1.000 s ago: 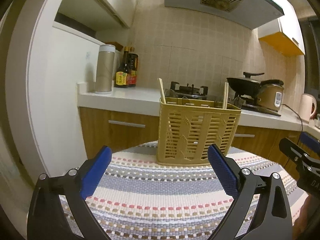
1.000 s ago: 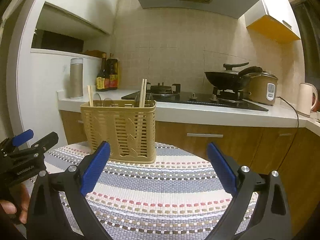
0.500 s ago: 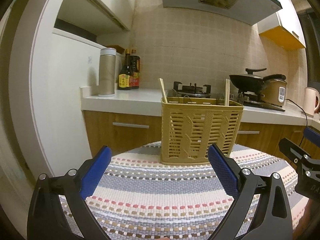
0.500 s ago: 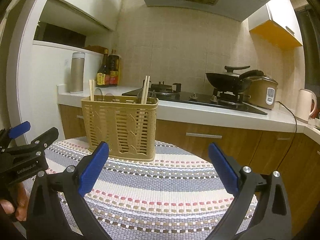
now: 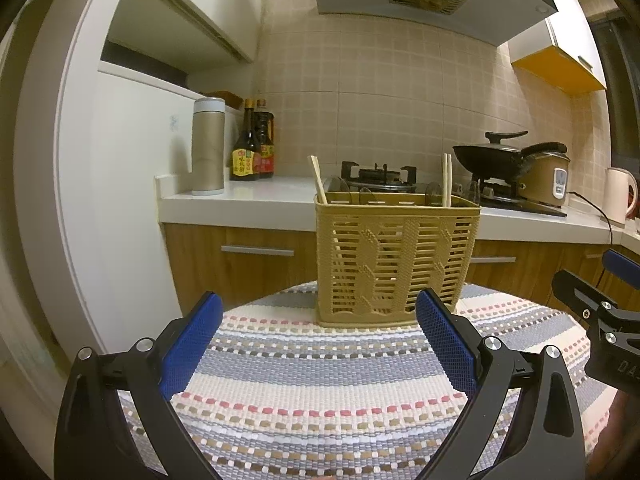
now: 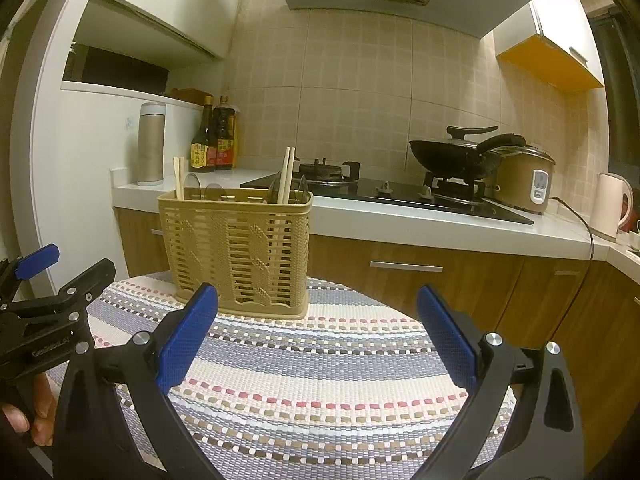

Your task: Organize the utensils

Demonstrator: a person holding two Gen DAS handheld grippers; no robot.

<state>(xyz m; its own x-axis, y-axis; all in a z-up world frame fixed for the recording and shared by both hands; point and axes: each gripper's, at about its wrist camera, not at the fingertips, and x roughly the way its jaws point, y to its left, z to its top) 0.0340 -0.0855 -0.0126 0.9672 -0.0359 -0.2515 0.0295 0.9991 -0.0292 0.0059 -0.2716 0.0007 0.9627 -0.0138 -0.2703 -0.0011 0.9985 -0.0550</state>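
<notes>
A: Where are the grippers?

B: The left gripper [image 5: 318,330] hangs over the striped mat [image 5: 320,392], jaws spread wide, nothing between its blue pads [image 5: 446,342]. The right gripper [image 6: 318,330] is the same: wide apart and empty, above the mat's near part.

A: Do they see each other?

B: Yes. The left wrist view catches the right gripper at its right edge, and the right wrist view shows the left one at its left edge, with a hand [image 6: 30,416] gripping its handle.

A: And the utensils?

B: They sit in the tan slotted utensil basket [image 5: 396,260], which stands upright at the mat's far edge, ahead of the left gripper and apart from both. The 1st pair of chopsticks [image 5: 319,180] leans at its left end, the 2nd pair of chopsticks [image 5: 446,180] stands near the right end, and spoon bowls [image 6: 192,186] peek over the rim.

A: Behind it?

B: A kitchen counter [image 5: 260,198] with a steel flask [image 5: 208,146], 2 sauce bottles [image 5: 254,142], a gas hob [image 6: 384,192], a black wok [image 6: 452,156], a rice cooker [image 6: 524,180] and a kettle [image 6: 612,206].
</notes>
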